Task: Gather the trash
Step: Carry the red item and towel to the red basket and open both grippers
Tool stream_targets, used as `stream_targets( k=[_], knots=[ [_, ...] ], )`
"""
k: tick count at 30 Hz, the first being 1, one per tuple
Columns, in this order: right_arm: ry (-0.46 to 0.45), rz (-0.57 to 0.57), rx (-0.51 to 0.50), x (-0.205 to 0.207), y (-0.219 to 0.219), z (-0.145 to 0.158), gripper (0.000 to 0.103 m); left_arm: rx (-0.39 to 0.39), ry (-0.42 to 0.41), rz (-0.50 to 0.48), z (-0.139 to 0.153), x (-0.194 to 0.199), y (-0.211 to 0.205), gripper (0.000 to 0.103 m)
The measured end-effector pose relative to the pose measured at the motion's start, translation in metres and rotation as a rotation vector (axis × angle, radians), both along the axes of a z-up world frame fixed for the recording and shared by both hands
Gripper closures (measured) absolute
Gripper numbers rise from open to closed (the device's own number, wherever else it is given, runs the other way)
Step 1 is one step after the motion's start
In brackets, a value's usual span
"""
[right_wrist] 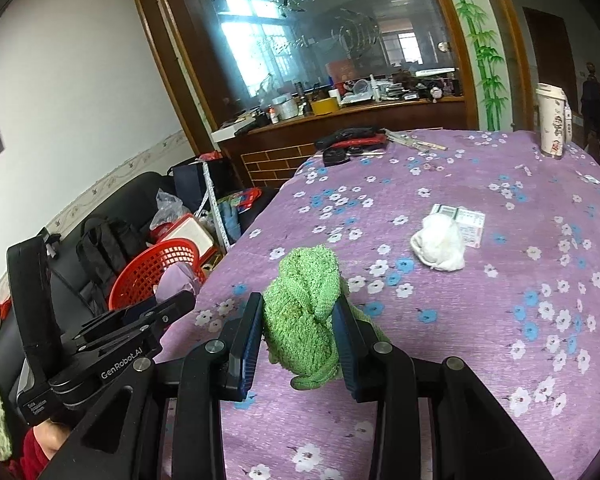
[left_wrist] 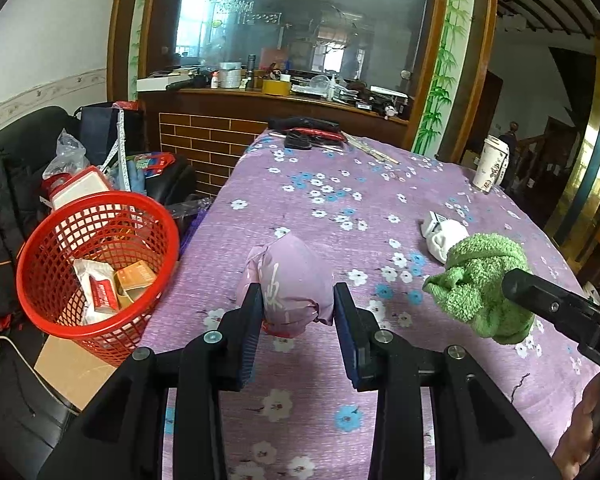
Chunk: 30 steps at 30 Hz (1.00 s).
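From my left wrist view, my left claw (left_wrist: pixel 298 300) is closed on a crumpled pink plastic wad (left_wrist: pixel 290 280), one pad on each flank, carried just above the flowered tablecloth (left_wrist: pixel 320 184) near its left edge. It looks feather-light and springy, and the film is probably slick, so I judge that a squeeze across its thickest middle suits it best, where the pads sit. The red mesh basket (left_wrist: pixel 96 272) stands just off the table's left edge and lower, with cardboard packets already in it. My claw points forward and downward over the cloth. At the right of this view my other claw reaches in with a green knitted rag (left_wrist: pixel 480 280).

From my right wrist view, my right claw (right_wrist: pixel 298 328) pinches that green knitted rag (right_wrist: pixel 304 312) across its bunched middle, a loose tail hanging below the pads. It is soft, limp and light; it will not slip, though it may drag. This claw also slants down, near the table's front-left edge. My left claw (right_wrist: pixel 172 304) shows at the left beside the basket (right_wrist: pixel 156 268), with the pink wad partly hidden. A white crumpled tissue (right_wrist: pixel 440 248) lies toward the table's middle, touching a small printed packet (right_wrist: pixel 466 222), I think.
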State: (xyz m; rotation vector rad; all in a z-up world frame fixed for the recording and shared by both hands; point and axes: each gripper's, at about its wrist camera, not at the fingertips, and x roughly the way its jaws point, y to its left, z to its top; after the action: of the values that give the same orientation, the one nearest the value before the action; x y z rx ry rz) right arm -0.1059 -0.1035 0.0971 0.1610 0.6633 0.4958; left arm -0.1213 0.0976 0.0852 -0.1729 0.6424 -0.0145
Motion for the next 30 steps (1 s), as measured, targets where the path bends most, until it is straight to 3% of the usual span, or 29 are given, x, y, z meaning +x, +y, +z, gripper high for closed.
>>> stream_targets(
  k=[10, 18, 30],
  knots=[
    [0.019, 0.083, -0.004, 0.015, 0.042, 0.005, 0.066, -0.016, -0.027, 0.056, 0.011, -0.005, 0.038, 0.069],
    [0.030, 0.199, 0.000, 0.033, 0.100, 0.020, 0.066, -0.020, -0.042, 0.150, 0.022, -0.009, 0.104, 0.069],
    [0.075, 0.318, -0.026, 0.068, 0.194, 0.015, 0.066, -0.037, 0.014, 0.242, -0.003, 0.002, 0.180, 0.069]
  ],
)
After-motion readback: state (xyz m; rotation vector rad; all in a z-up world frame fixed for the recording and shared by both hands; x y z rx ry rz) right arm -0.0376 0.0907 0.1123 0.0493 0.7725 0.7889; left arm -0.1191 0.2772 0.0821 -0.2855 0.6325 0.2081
